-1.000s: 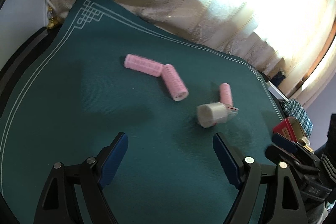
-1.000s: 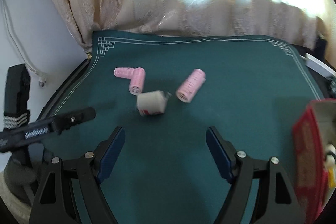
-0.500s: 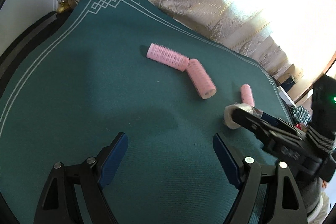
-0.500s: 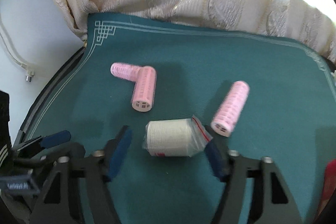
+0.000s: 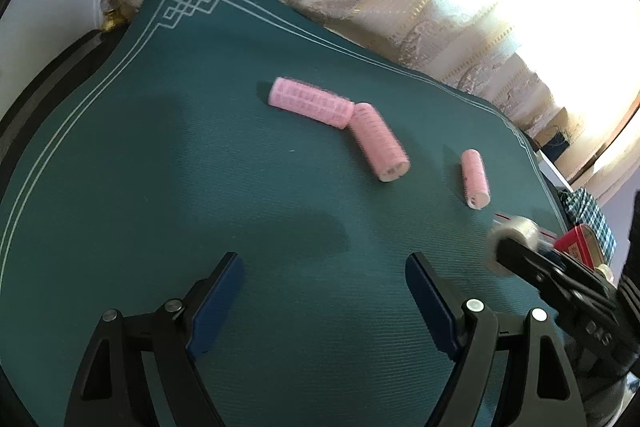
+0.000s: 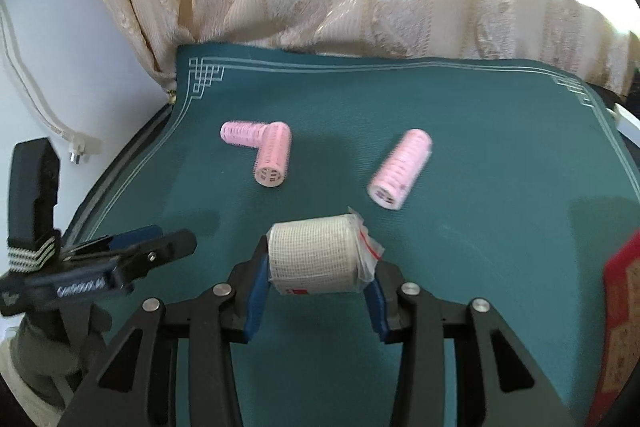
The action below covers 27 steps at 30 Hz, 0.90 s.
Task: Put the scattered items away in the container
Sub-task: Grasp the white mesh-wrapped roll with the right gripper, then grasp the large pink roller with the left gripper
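A white bandage roll in clear plastic wrap sits between the blue pads of my right gripper, whose jaws are closing with the pads against the roll's two ends. In the left wrist view the roll is blurred at the tip of the right gripper. Three pink hair rollers lie on the green mat: two touching in an L, one apart. My left gripper hovers open over bare mat, short of the rollers.
A red patterned box stands at the mat's right edge; it also shows in the left wrist view beside a checked cloth. Cream curtains hang behind the table. A white cable and plug hang on the left wall.
My right gripper went forward to the white roll and closed around it, and the roll has since shifted right, away from the pink rollers. The left gripper stayed open.
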Motion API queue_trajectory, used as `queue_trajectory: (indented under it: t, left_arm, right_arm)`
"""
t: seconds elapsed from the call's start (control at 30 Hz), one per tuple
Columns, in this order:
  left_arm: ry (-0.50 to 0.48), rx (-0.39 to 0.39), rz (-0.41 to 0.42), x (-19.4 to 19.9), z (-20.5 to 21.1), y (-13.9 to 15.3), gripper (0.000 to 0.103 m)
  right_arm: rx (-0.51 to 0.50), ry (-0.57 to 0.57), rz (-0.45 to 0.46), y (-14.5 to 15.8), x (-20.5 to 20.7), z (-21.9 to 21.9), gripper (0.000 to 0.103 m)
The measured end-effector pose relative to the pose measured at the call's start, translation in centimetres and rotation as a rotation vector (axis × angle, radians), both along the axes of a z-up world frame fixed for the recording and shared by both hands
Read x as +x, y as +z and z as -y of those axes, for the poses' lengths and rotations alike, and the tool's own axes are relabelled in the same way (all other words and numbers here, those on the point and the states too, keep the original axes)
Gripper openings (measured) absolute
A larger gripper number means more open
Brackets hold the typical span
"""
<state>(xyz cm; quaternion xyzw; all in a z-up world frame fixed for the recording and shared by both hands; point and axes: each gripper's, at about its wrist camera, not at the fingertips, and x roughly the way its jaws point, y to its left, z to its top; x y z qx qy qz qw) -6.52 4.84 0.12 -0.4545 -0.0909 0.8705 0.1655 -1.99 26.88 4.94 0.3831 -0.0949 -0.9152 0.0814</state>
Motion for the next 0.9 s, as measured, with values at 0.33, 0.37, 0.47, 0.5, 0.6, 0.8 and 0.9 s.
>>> queue_trajectory:
  t: [0.33,0.37,0.47,0.5,0.6,0.8,0.9]
  left_arm:
    - [-0.017,-0.083,-0.054,-3.6,-5.2,1.7,0.085]
    - [-0.011,-0.092,-0.060,-4.3,-5.7,1.7,0.084]
    - [0.005,-0.122,-0.073,-6.2,-6.9,1.5,0.084]
    - [0.006,-0.131,-0.072,-6.8,-7.3,1.3,0.084]
    - [0.005,-0.165,-0.040,-9.0,-8.1,0.2,0.066]
    - [0.013,-0.171,-0.019,-10.4,-8.1,-0.6,0.033]
    - [0.004,-0.160,-0.027,-9.5,-7.9,-0.4,0.032]
  right_arm:
    - [-0.013,-0.050,-0.076,0.9,2.0,-2.2,0.045]
    - [-0.018,-0.051,-0.072,0.8,2.0,-2.3,0.045]
    - [-0.035,-0.056,-0.058,0.3,2.0,-2.7,0.045]
    - [-0.041,-0.058,-0.052,0.1,2.0,-2.8,0.045]
    - [-0.052,-0.054,-0.044,-0.2,1.9,-2.7,0.045]
    - [-0.054,-0.061,-0.054,-0.4,2.1,-2.7,0.045]
    - [-0.051,-0.071,-0.059,-0.3,2.1,-2.8,0.045]
